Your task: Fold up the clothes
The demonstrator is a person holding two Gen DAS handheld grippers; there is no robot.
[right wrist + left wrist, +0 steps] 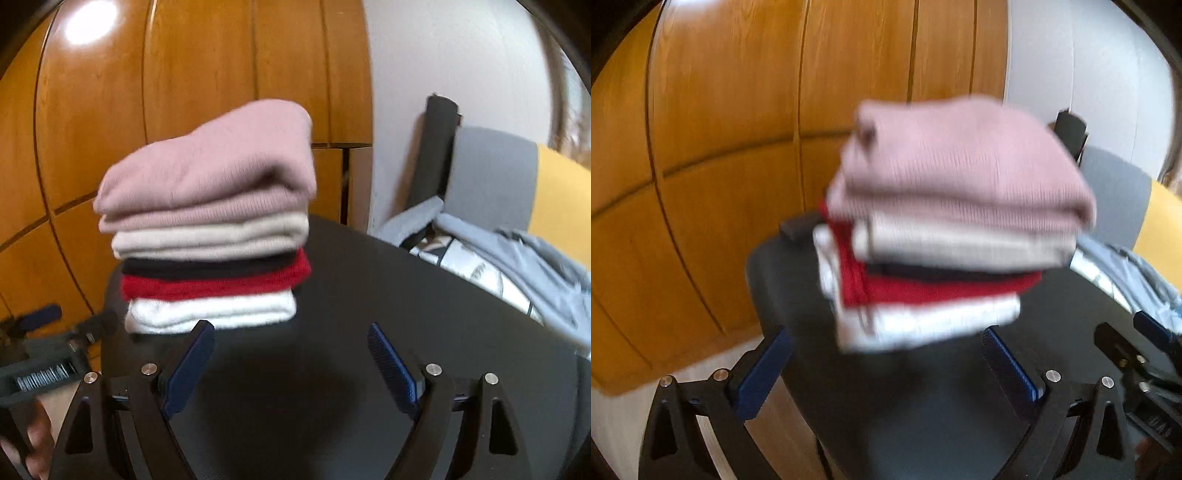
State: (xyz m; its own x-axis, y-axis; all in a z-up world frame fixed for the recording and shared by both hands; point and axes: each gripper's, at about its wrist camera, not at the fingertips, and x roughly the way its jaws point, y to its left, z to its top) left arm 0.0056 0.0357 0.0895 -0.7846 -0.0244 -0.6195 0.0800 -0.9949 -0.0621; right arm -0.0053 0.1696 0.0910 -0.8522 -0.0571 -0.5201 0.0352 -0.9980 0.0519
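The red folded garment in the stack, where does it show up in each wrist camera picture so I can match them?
Left wrist view: the red garment sits just below picture centre, second from the bottom of the stack, its fold wrapping up the left side.
Right wrist view: the red garment lies left of centre, again second from the bottom.
Shared landmark: the pink sweater on top of the stack.
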